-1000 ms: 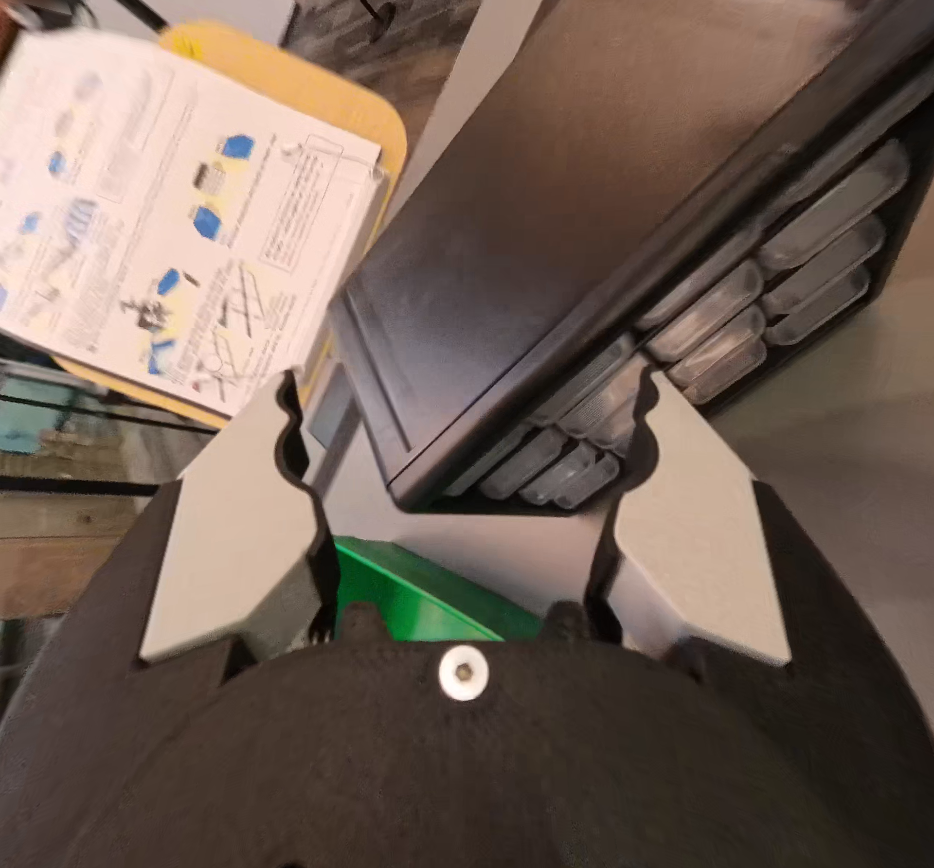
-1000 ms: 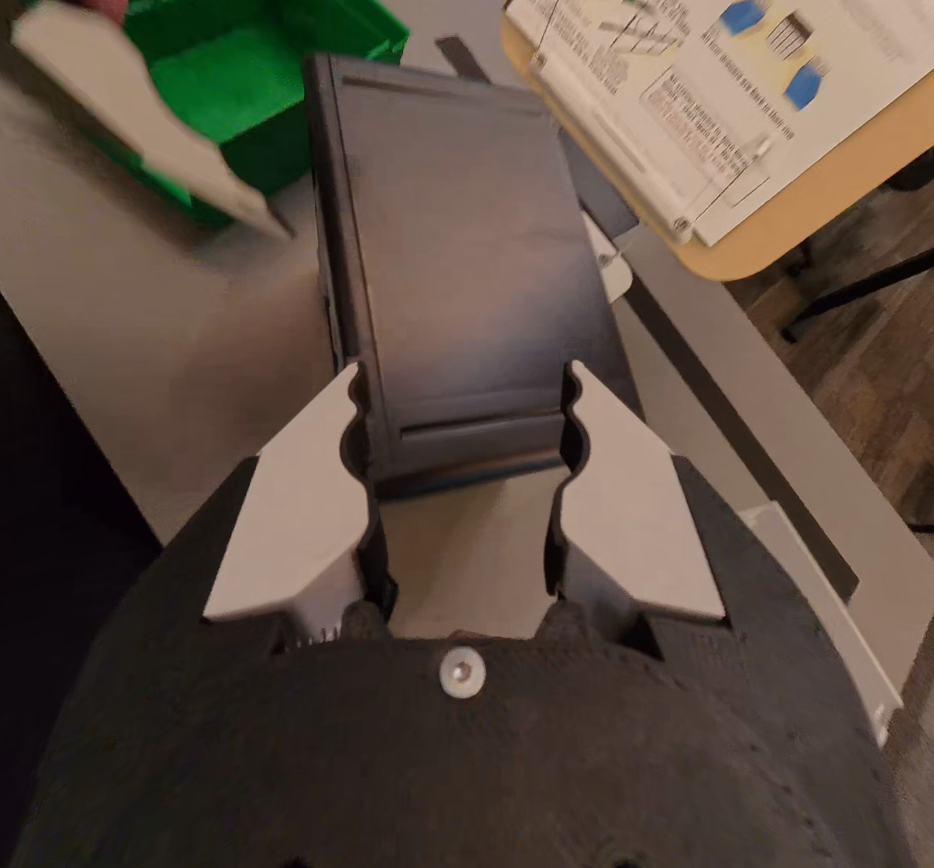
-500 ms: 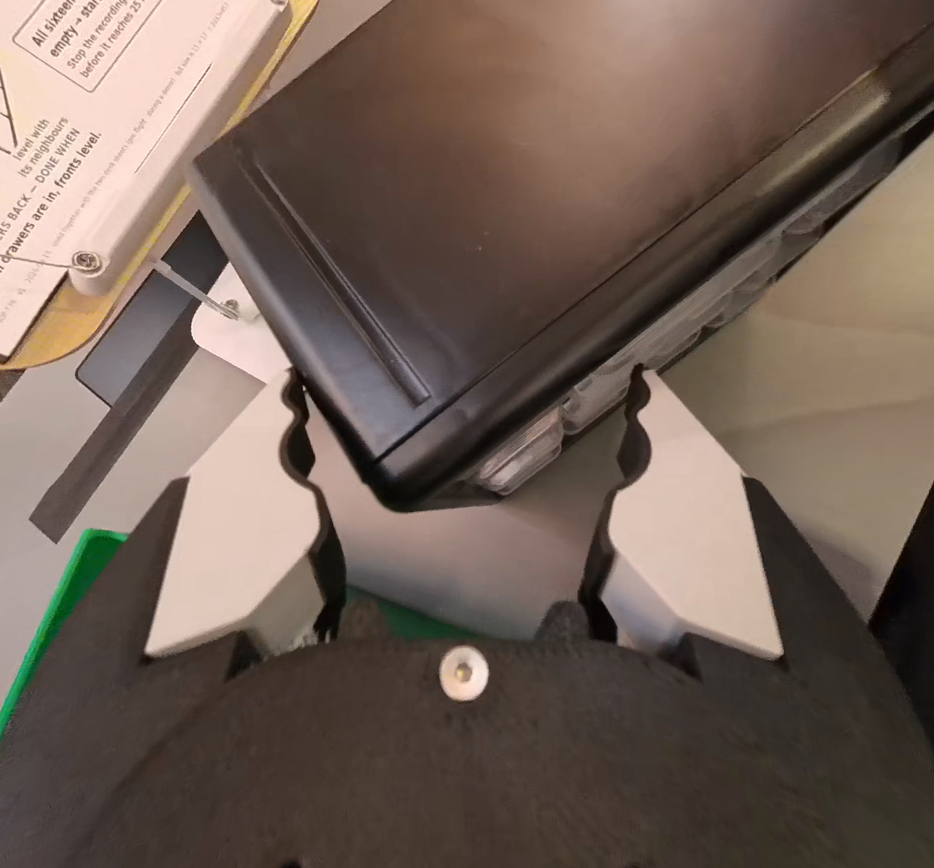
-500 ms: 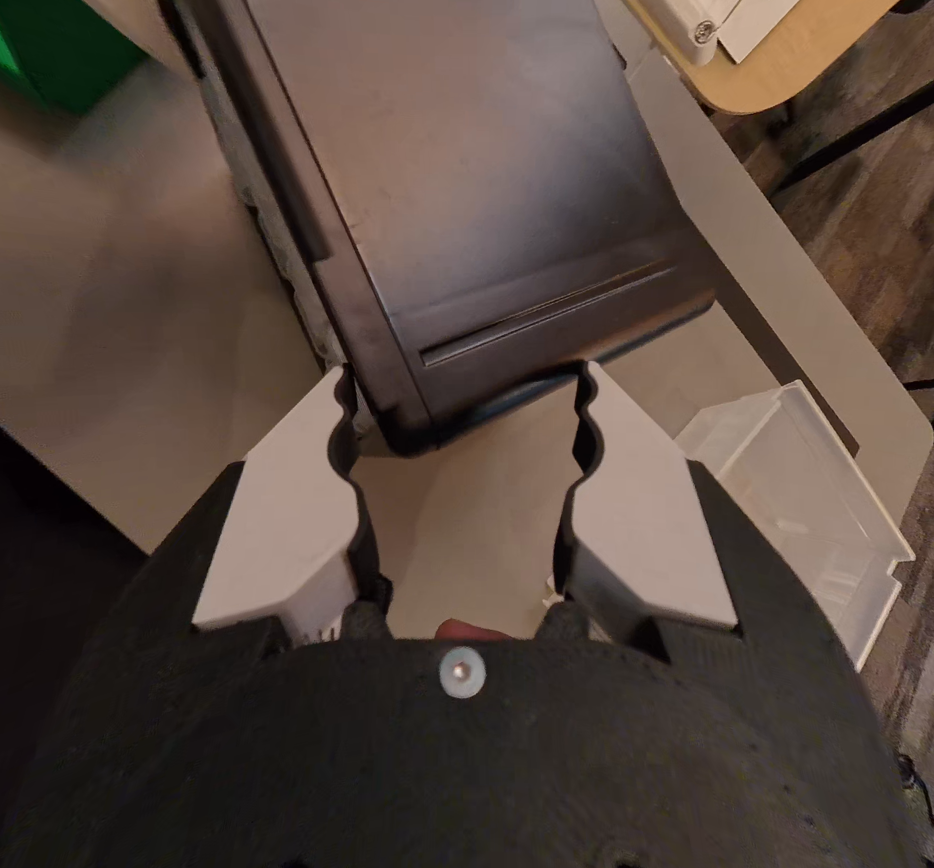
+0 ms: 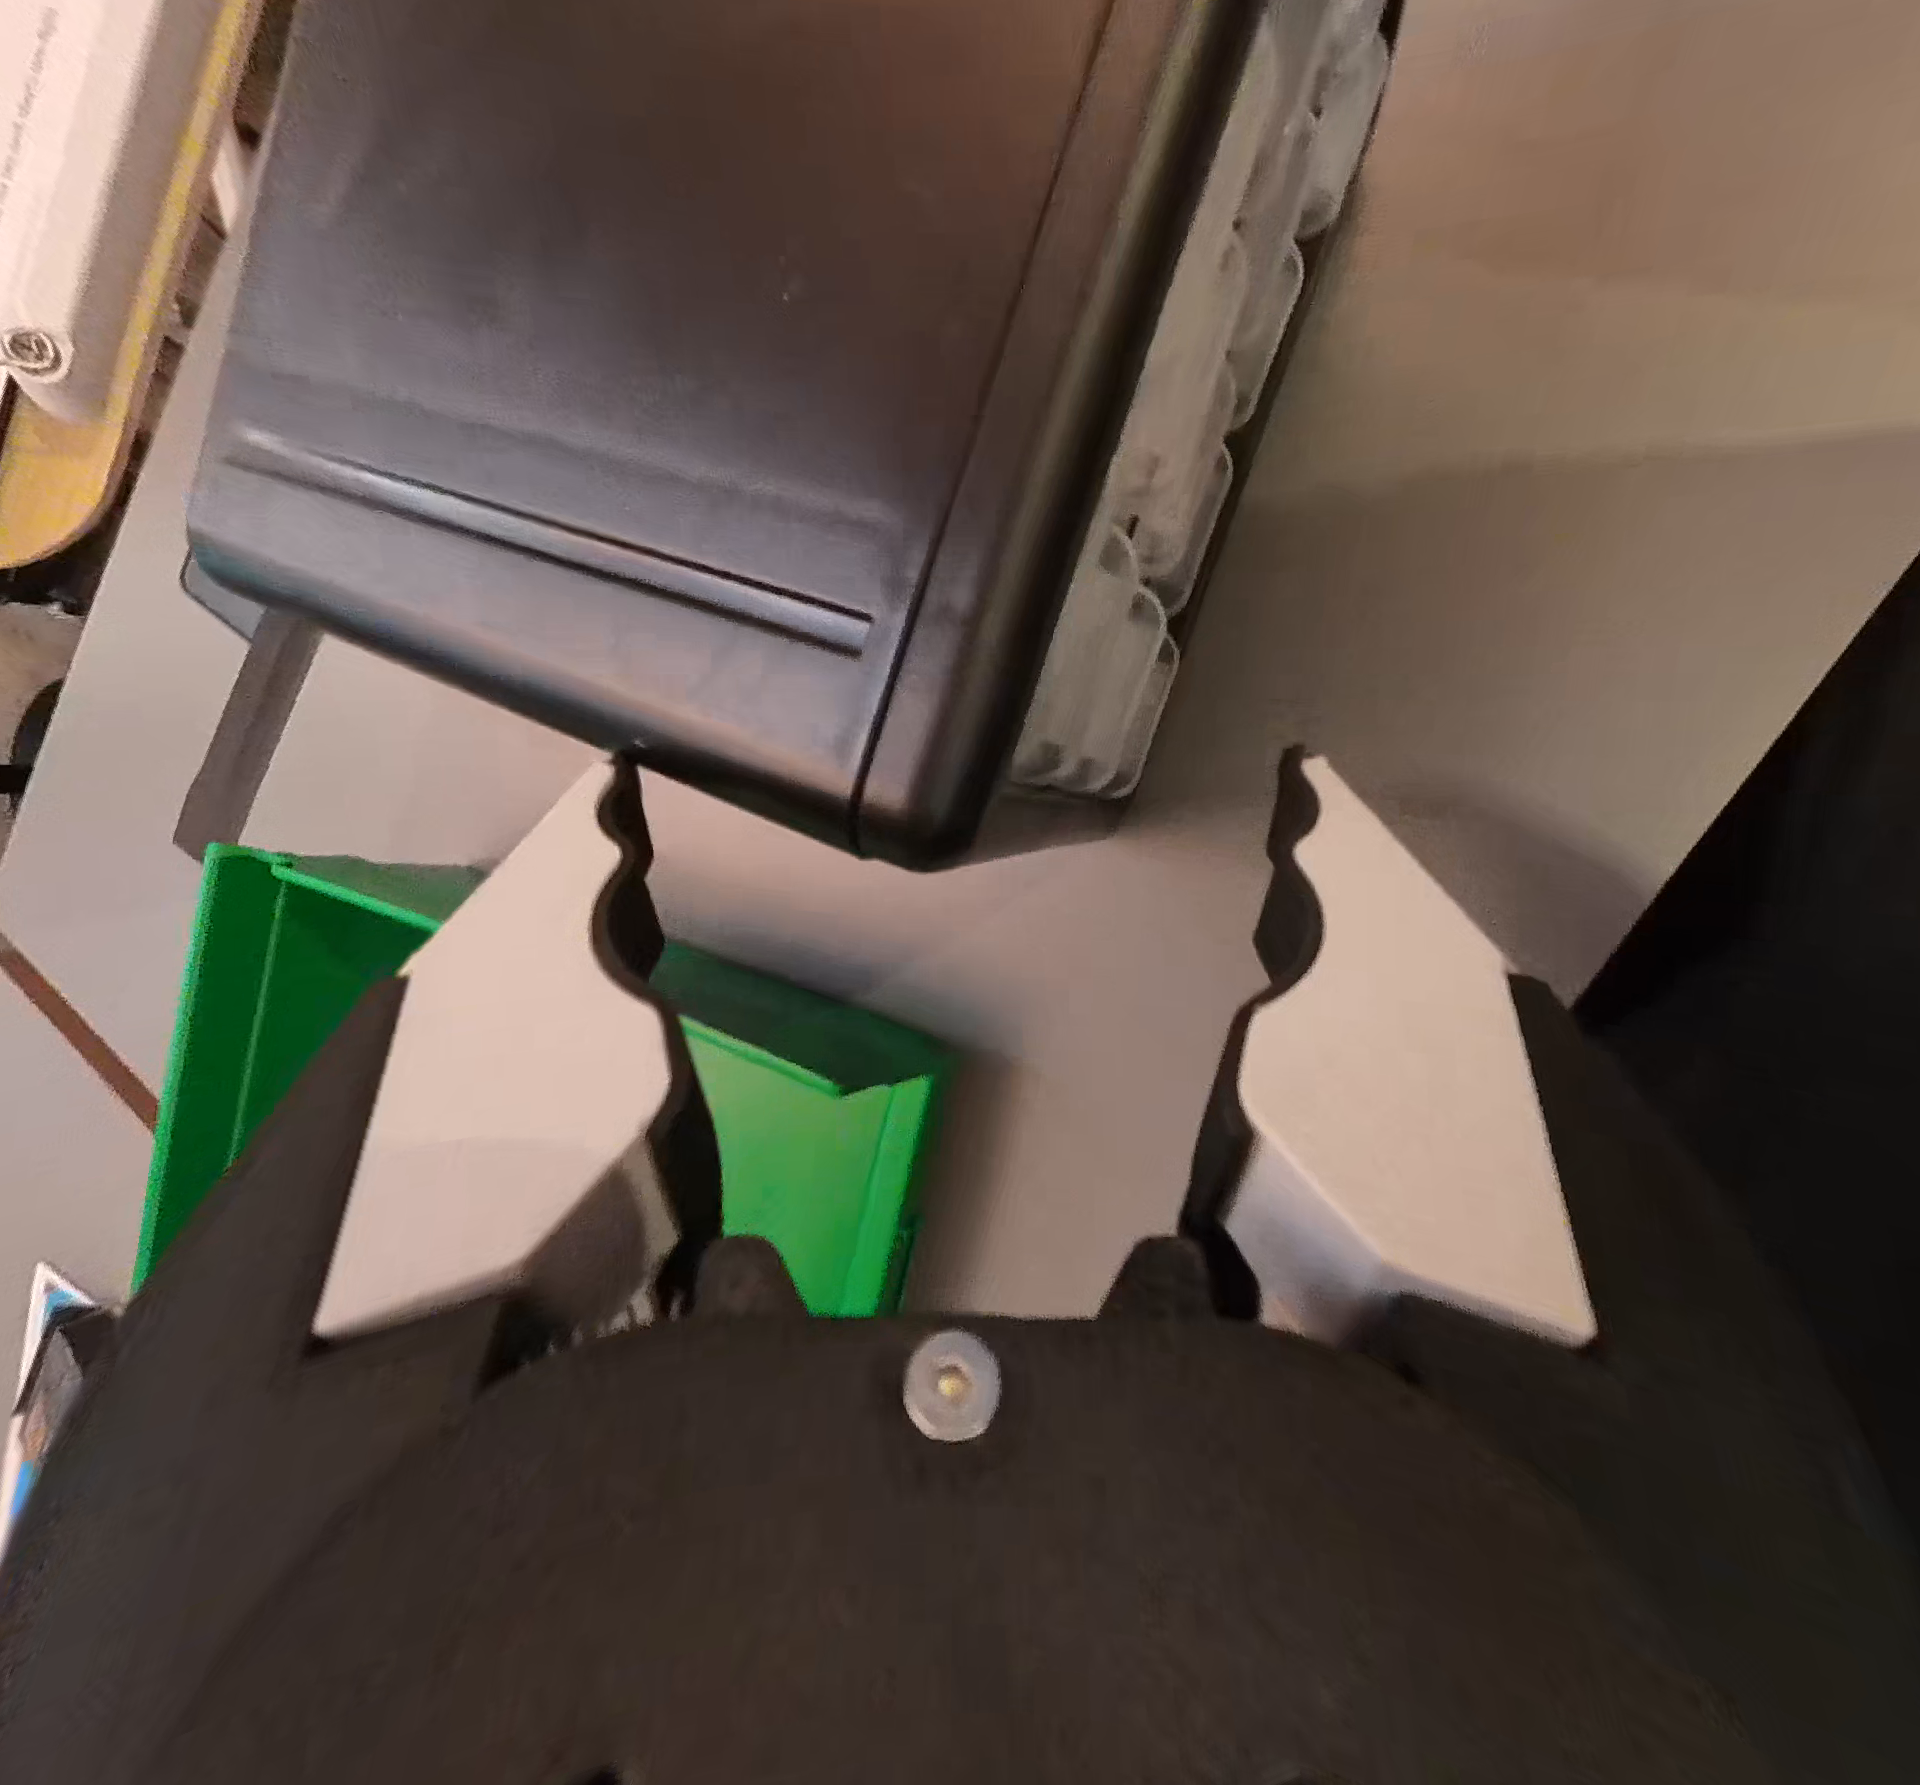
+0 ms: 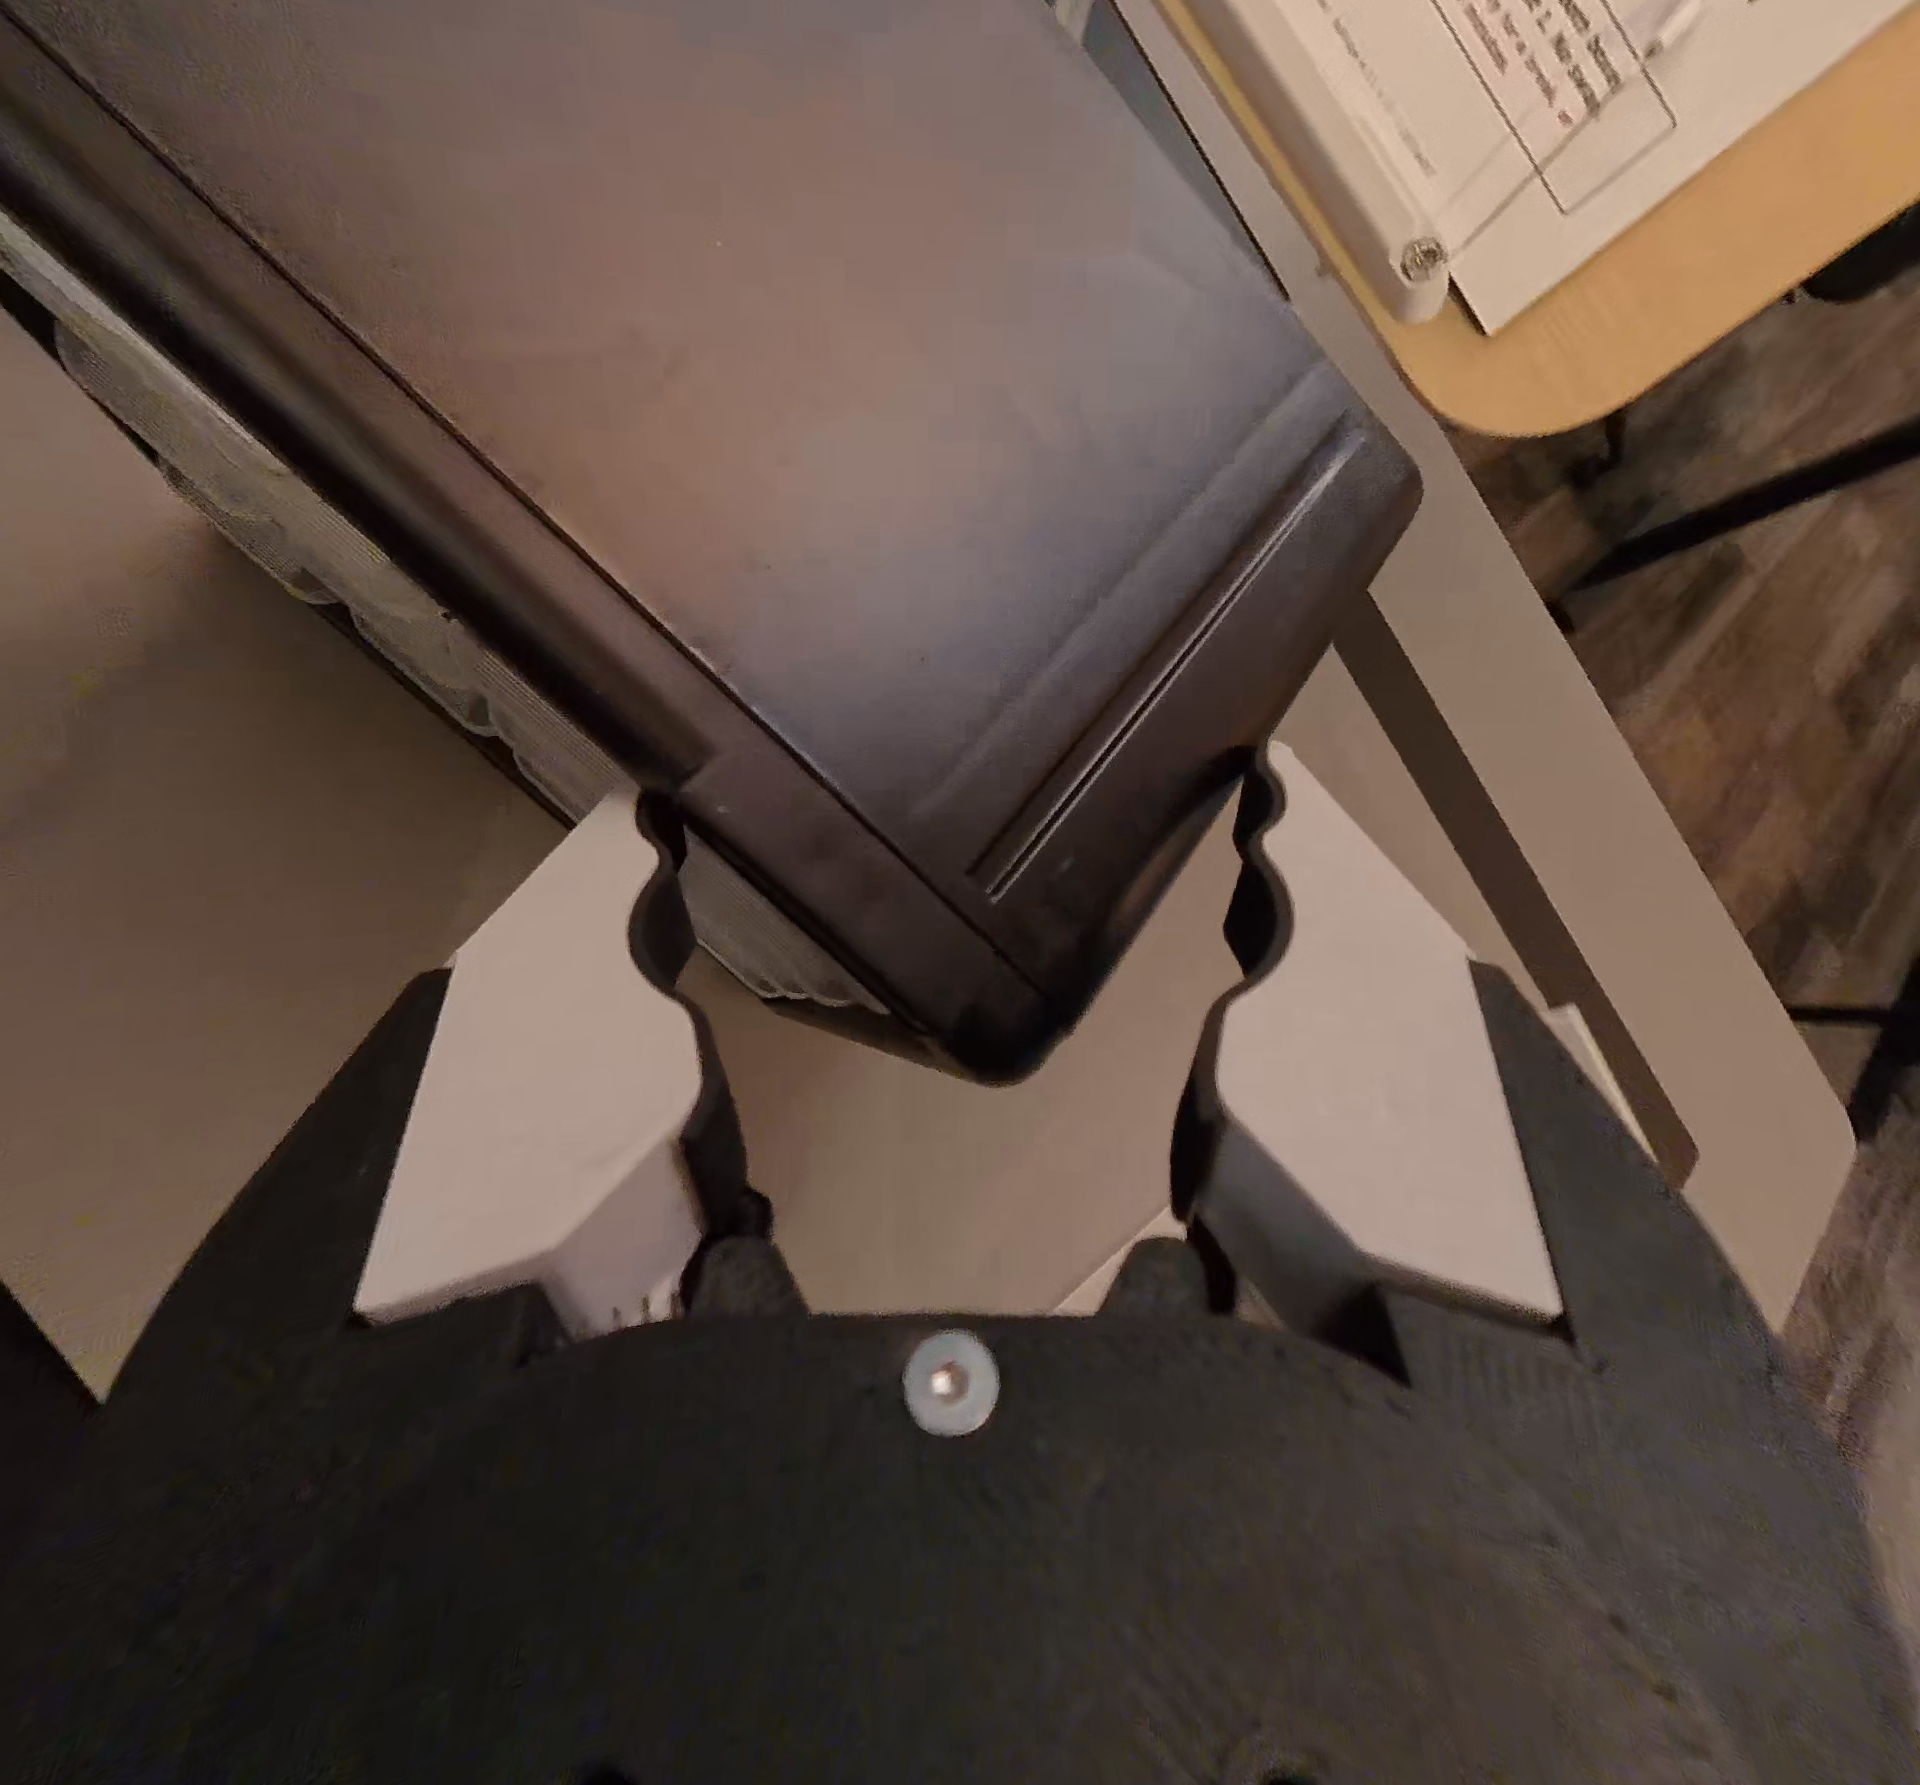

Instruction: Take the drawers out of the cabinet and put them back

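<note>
The black drawer cabinet (image 5: 665, 281) stands on the grey table, seen from above. Its clear plastic drawers (image 5: 1195, 509) show along its front face at the right of the left wrist view. My left gripper (image 5: 951, 769) is open and empty, above the cabinet's near left corner. In the right wrist view the cabinet (image 6: 727, 333) fills the upper left, and clear drawer fronts (image 6: 312, 540) line its left side. My right gripper (image 6: 945, 790) is open and empty, its jaws on either side of the cabinet's near right corner, above it.
A green bin (image 5: 810, 1164) sits on the table beside the cabinet's left end, partly behind my left finger. A printed instruction sheet on a tan board (image 6: 1538, 125) lies behind the cabinet. The table edge (image 6: 1558, 852) and dark floor lie to the right.
Both grippers have swung around over the cabinet's ends and stayed open. The left view now looks along the cabinet top with the green bin below. The clear loose drawer has left the right view.
</note>
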`<action>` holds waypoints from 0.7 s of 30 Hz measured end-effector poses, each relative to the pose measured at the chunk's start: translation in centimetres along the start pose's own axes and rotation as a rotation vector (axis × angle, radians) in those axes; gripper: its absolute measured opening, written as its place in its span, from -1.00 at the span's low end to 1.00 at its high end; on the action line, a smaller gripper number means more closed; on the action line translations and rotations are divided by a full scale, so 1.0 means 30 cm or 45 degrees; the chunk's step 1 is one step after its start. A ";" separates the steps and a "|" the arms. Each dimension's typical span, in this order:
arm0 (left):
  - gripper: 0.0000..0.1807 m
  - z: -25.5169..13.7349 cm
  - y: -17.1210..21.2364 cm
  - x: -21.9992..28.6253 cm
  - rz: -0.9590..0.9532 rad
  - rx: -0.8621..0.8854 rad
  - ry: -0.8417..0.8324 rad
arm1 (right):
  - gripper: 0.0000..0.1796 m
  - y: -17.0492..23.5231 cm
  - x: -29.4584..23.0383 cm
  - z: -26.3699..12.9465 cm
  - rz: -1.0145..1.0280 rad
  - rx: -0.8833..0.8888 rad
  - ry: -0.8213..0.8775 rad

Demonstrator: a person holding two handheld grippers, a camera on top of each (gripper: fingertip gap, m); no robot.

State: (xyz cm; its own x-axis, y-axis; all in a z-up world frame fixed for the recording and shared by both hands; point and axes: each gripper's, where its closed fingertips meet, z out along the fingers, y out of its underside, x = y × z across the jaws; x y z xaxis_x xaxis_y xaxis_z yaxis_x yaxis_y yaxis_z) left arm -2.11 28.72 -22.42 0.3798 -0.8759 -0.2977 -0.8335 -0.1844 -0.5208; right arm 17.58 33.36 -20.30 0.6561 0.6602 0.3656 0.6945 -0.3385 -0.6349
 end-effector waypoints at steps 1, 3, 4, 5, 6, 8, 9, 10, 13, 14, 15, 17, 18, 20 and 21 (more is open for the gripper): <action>0.35 -0.006 0.008 0.011 -0.005 -0.011 0.023 | 0.18 -0.008 0.000 0.008 -0.013 0.016 -0.013; 0.38 -0.025 0.018 0.022 -0.020 -0.005 0.082 | 0.18 -0.023 -0.005 0.018 -0.037 0.049 -0.034; 0.32 -0.037 0.019 0.016 -0.048 0.011 0.105 | 0.18 -0.029 -0.009 0.020 -0.048 0.066 -0.041; 0.26 -0.050 0.015 0.012 -0.082 0.031 0.146 | 0.17 -0.031 -0.010 0.021 -0.057 0.077 -0.042; 0.20 -0.063 0.008 0.004 -0.111 0.057 0.175 | 0.14 -0.030 -0.009 0.019 -0.065 0.083 -0.034; 0.11 -0.086 -0.016 -0.024 -0.148 0.118 0.177 | 0.09 -0.023 -0.010 0.008 -0.054 0.089 -0.015; 0.10 -0.097 -0.036 -0.039 -0.145 0.159 0.153 | 0.06 -0.018 -0.011 0.001 -0.045 0.090 -0.004; 0.05 -0.116 -0.073 -0.053 -0.123 0.244 0.126 | 0.02 -0.016 -0.012 -0.007 -0.050 0.099 0.013; -0.09 -0.181 -0.184 -0.060 -0.115 0.457 0.136 | -0.15 -0.002 -0.011 -0.033 -0.142 0.128 0.117; -0.09 -0.182 -0.199 -0.066 -0.101 0.472 0.124 | -0.24 0.006 -0.006 -0.043 -0.204 0.124 0.174; -0.08 -0.168 -0.201 -0.072 -0.084 0.456 0.109 | -0.31 0.012 -0.001 -0.052 -0.276 0.122 0.234; -0.06 -0.118 -0.192 -0.085 -0.062 0.407 0.082 | -0.40 0.012 -0.001 -0.065 -0.407 0.141 0.339; -0.06 -0.094 -0.187 -0.089 -0.061 0.398 0.076 | -0.44 0.008 -0.005 -0.069 -0.466 0.155 0.386; -0.07 -0.066 -0.189 -0.073 -0.089 0.413 0.143 | -0.51 0.001 -0.012 -0.074 -0.600 0.173 0.497; -0.10 -0.062 -0.192 -0.072 -0.106 0.424 0.166 | -0.54 -0.002 -0.016 -0.078 -0.668 0.173 0.559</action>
State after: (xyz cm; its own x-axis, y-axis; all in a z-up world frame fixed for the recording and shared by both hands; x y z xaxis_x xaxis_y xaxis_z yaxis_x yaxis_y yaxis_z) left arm 1.12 30.86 -17.30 0.3685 -0.9174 -0.1502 -0.6174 -0.1207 -0.7773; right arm 17.92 31.50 -18.83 0.3224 0.3719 0.8705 0.9280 0.0574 -0.3682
